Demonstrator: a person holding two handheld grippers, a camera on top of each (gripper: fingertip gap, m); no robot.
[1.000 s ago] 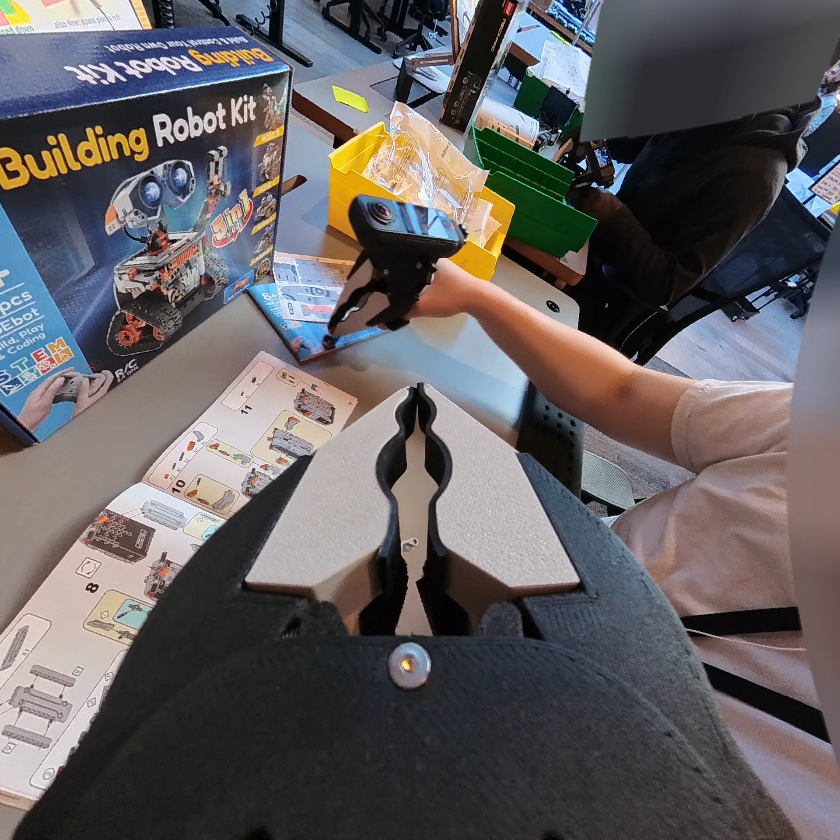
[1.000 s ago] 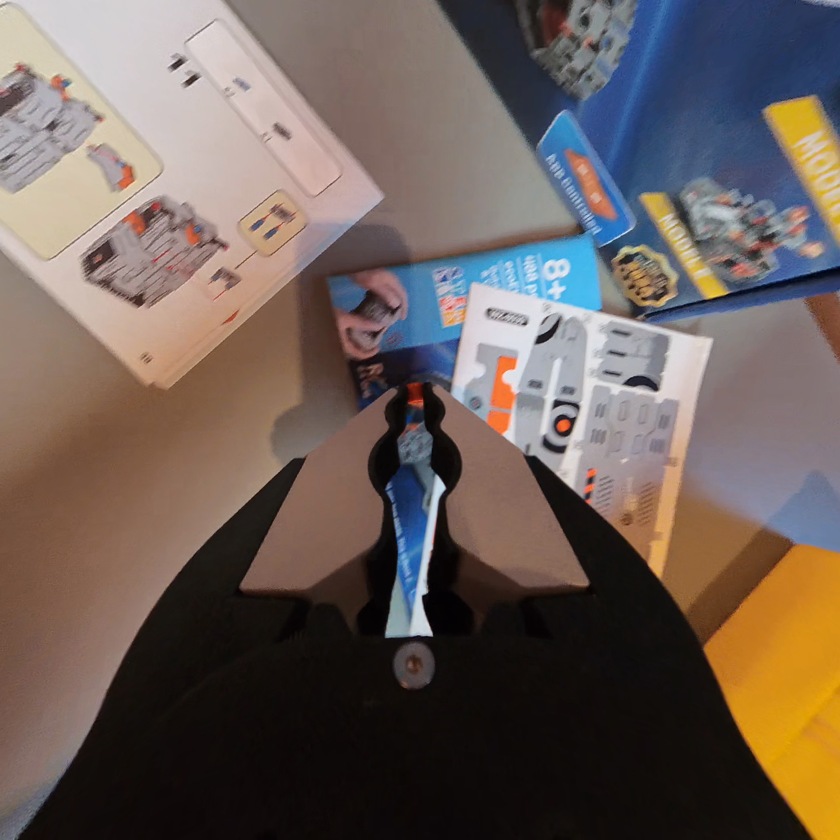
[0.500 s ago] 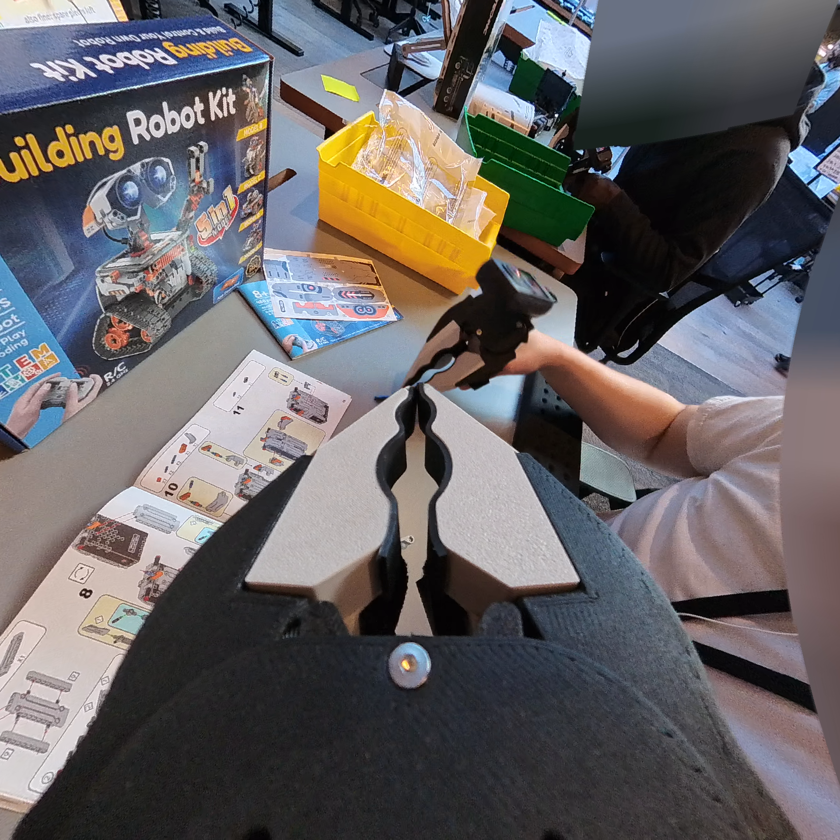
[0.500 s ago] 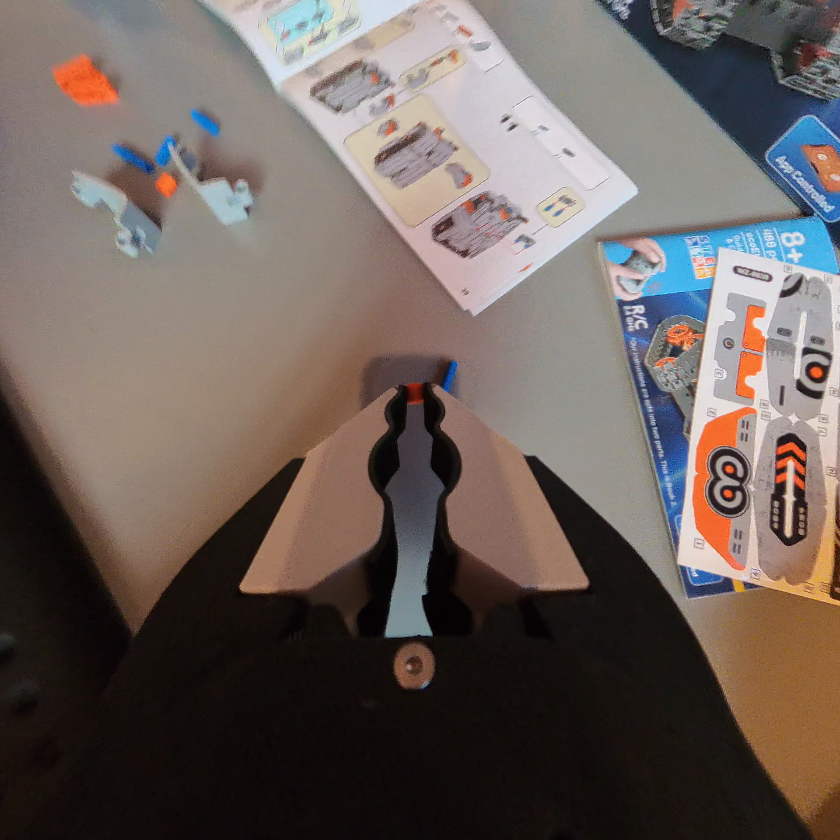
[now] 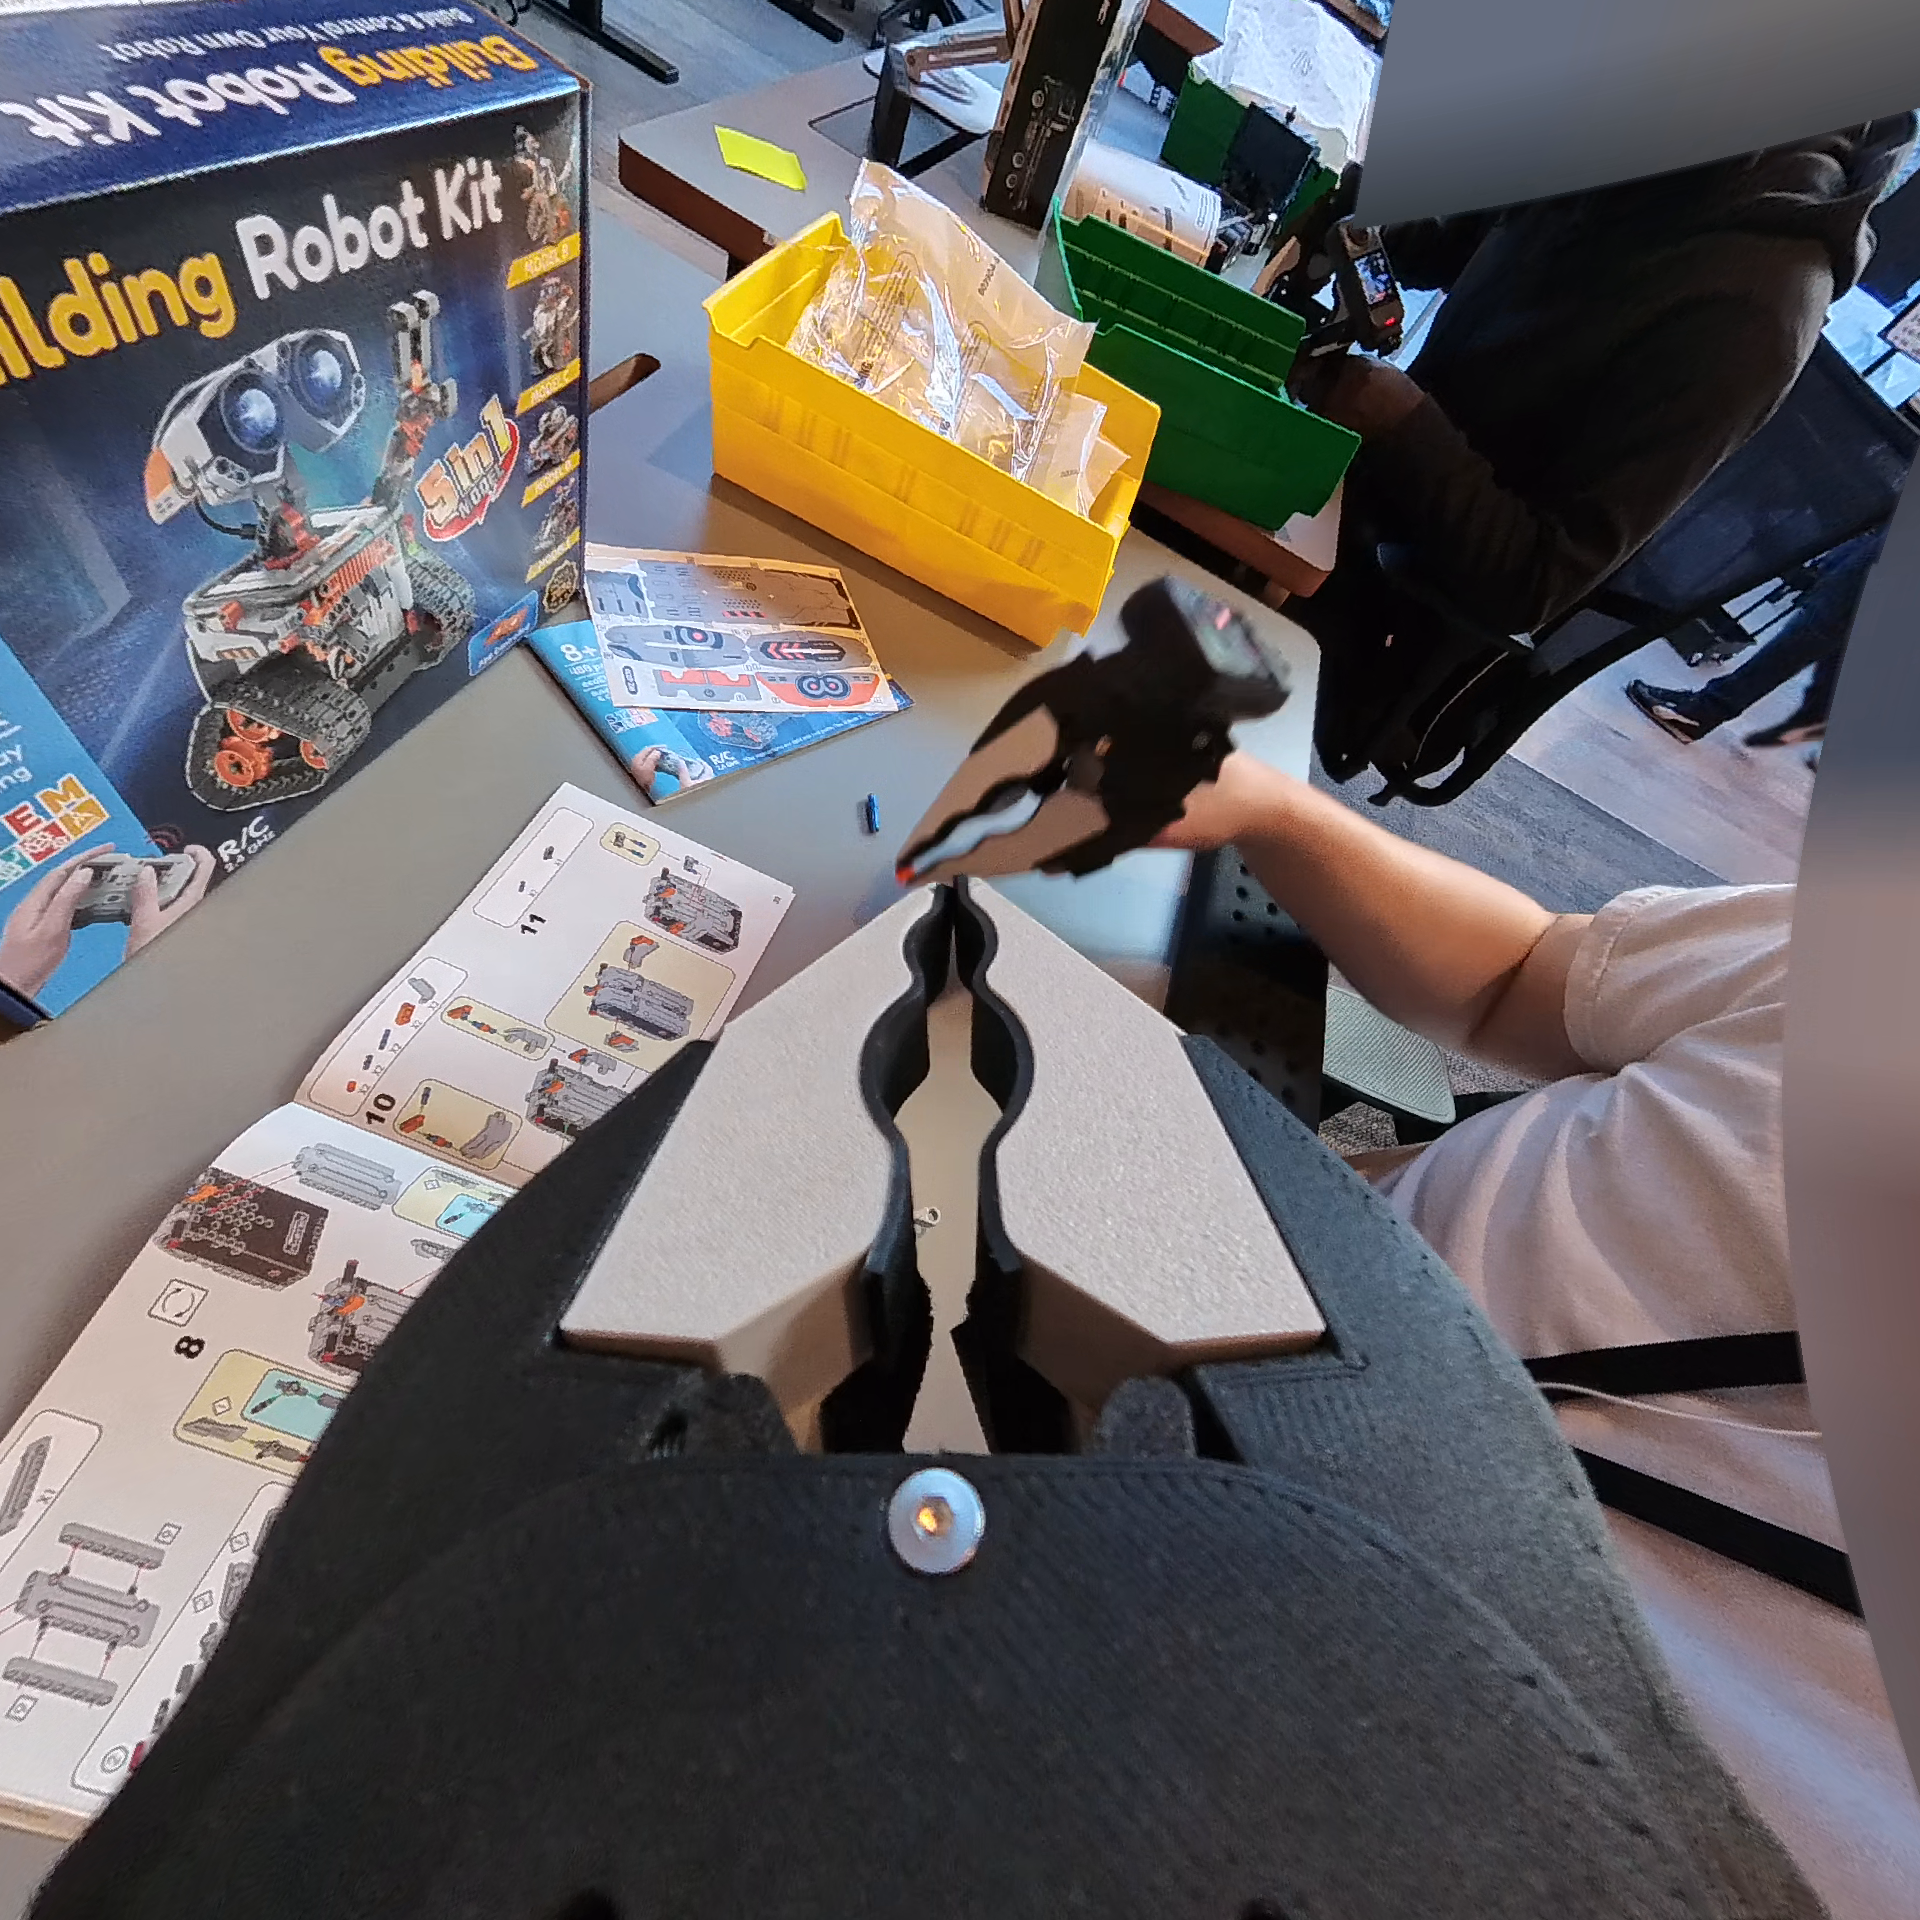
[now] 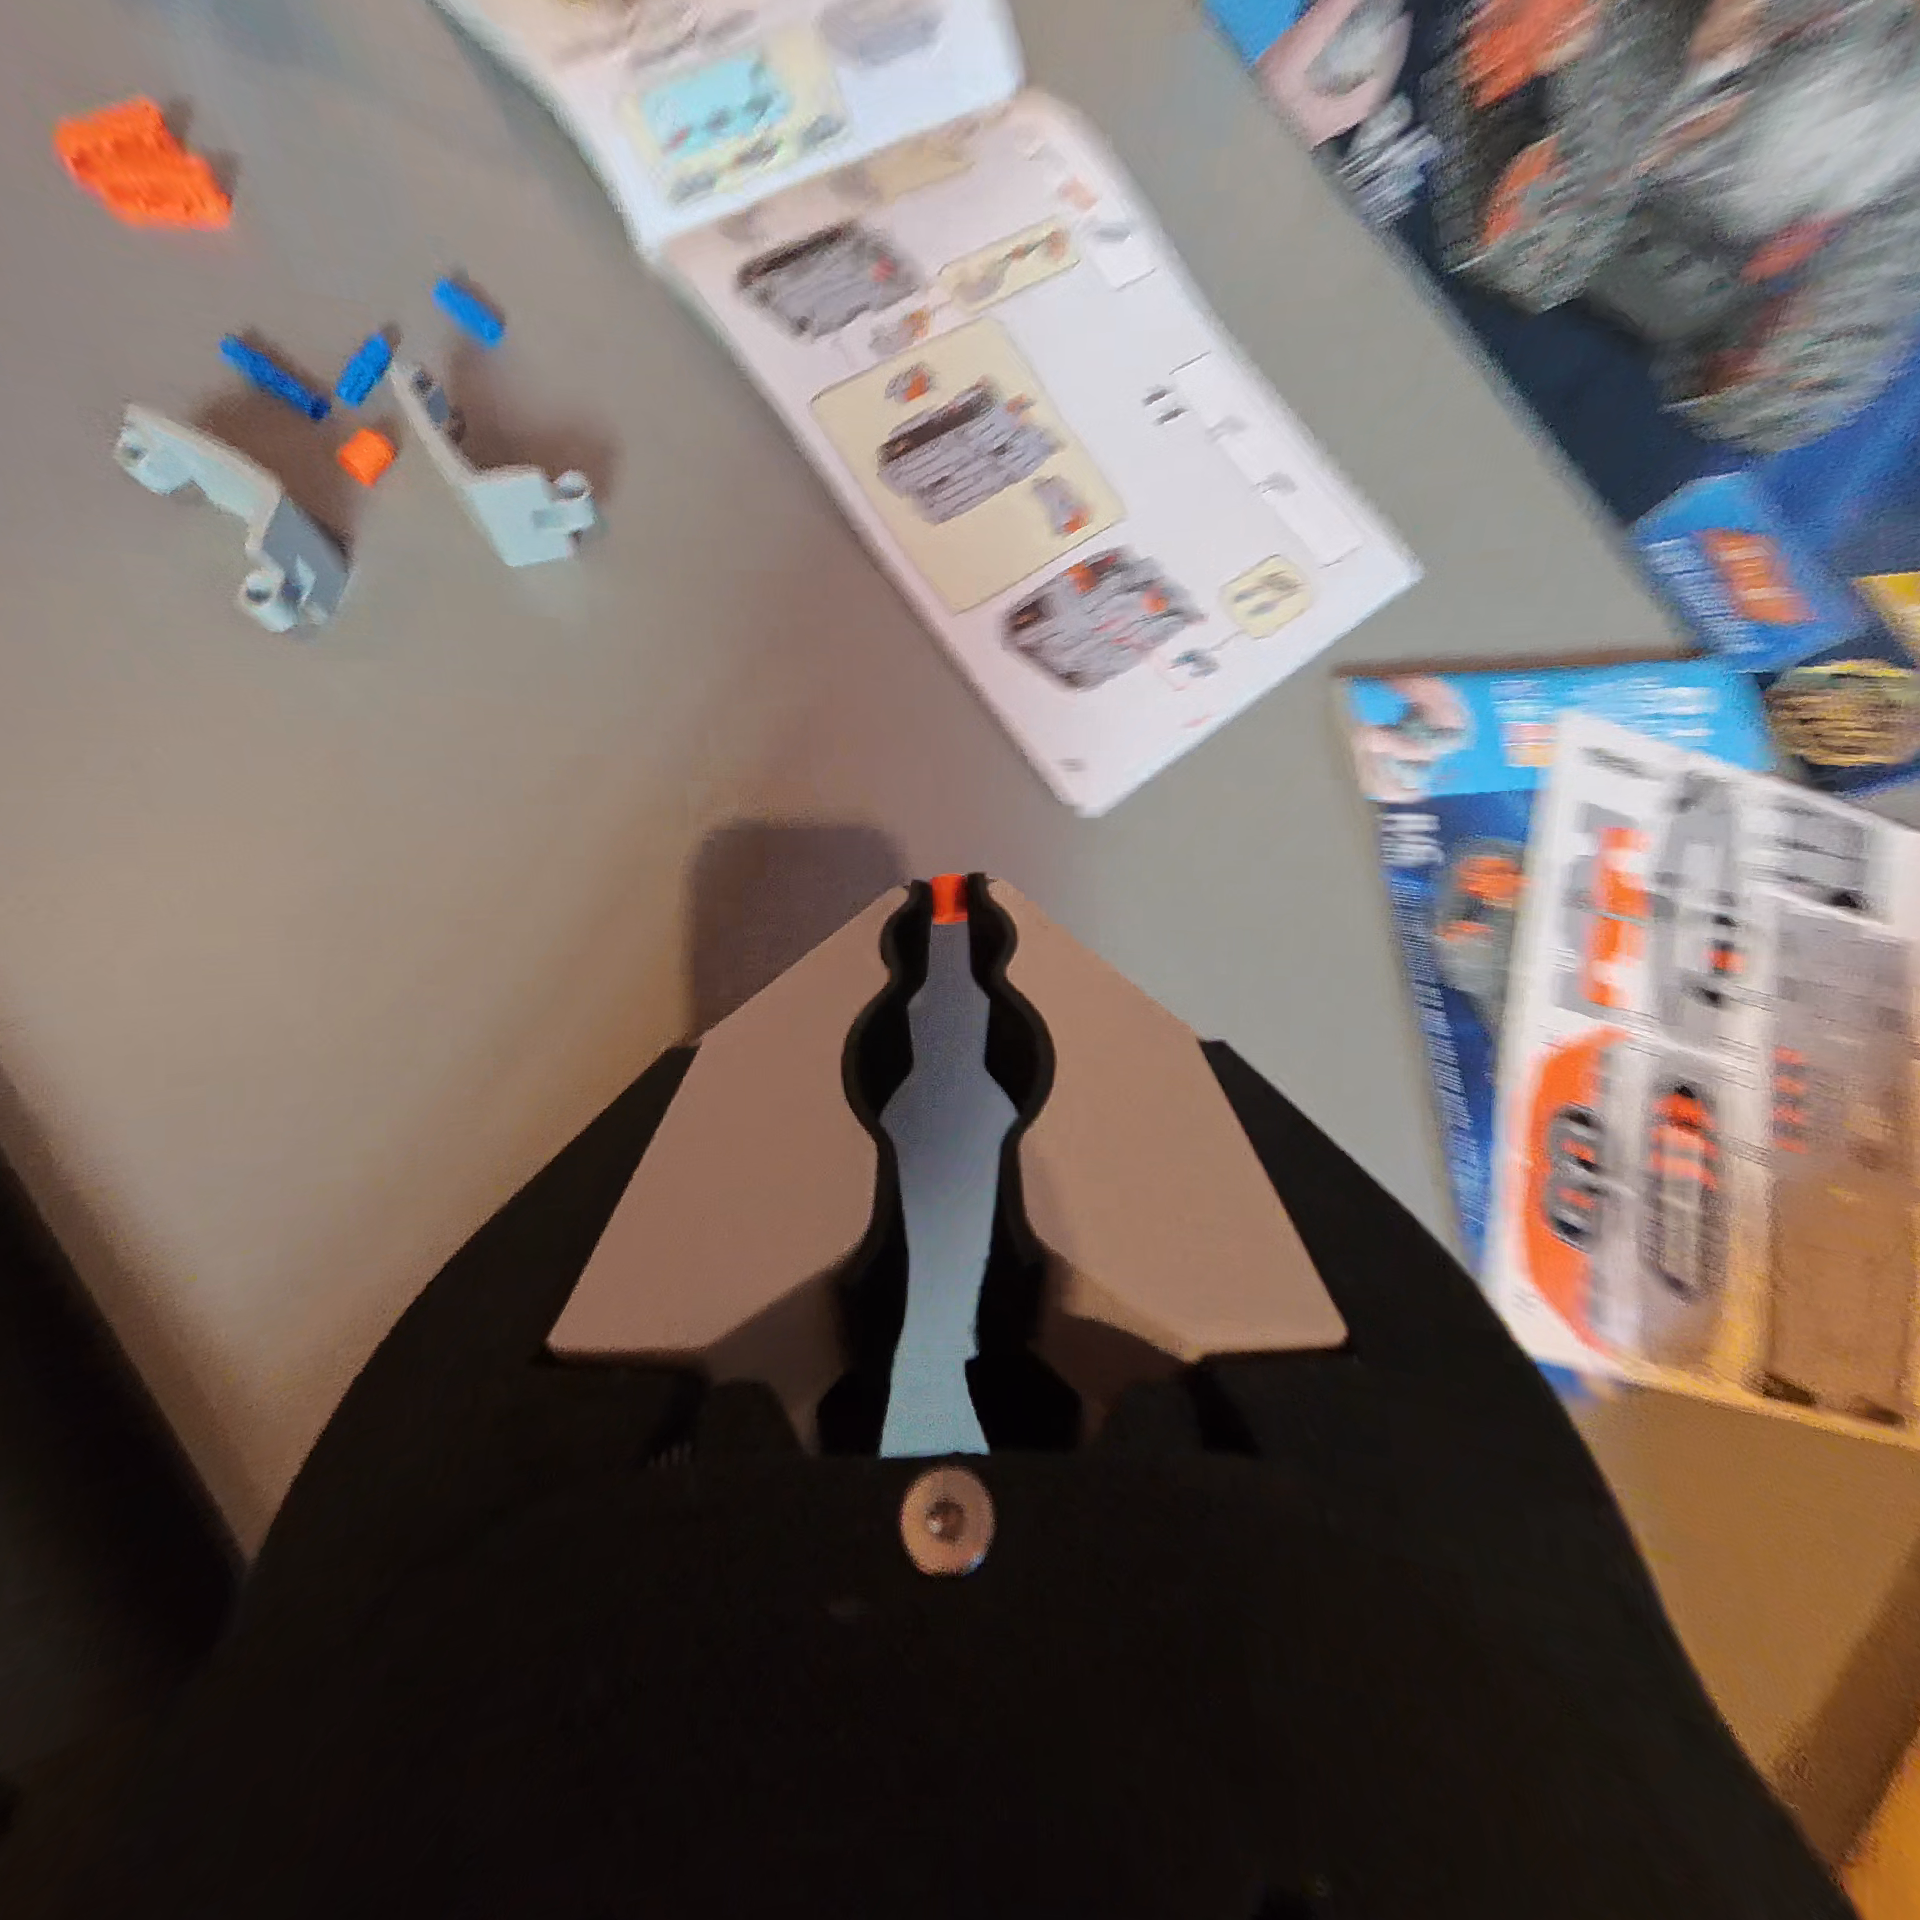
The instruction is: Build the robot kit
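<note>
Right gripper [image 6: 948, 894] had swung leftward off the sticker sheet [image 6: 1704, 1049], pinching a small orange peg [image 6: 947, 898], its axis unclear. Left gripper [image 5: 954, 896] nearly closed, empty.

Bare grey surface [image 6: 436, 894] lies open from 7 to 11 o'clock of the right gripper [image 6: 948, 883]. At 10 o'clock loose grey, blue and orange parts [image 6: 353, 436] are scattered. An open instruction booklet [image 6: 1039, 436] blocks 12 to 1 o'clock, a sticker sheet [image 6: 1704, 1060] on a blue leaflet [image 6: 1455, 935] 3 o'clock. The large box [image 5: 270, 374] and yellow bin [image 5: 914, 457] wall the far side.
</note>
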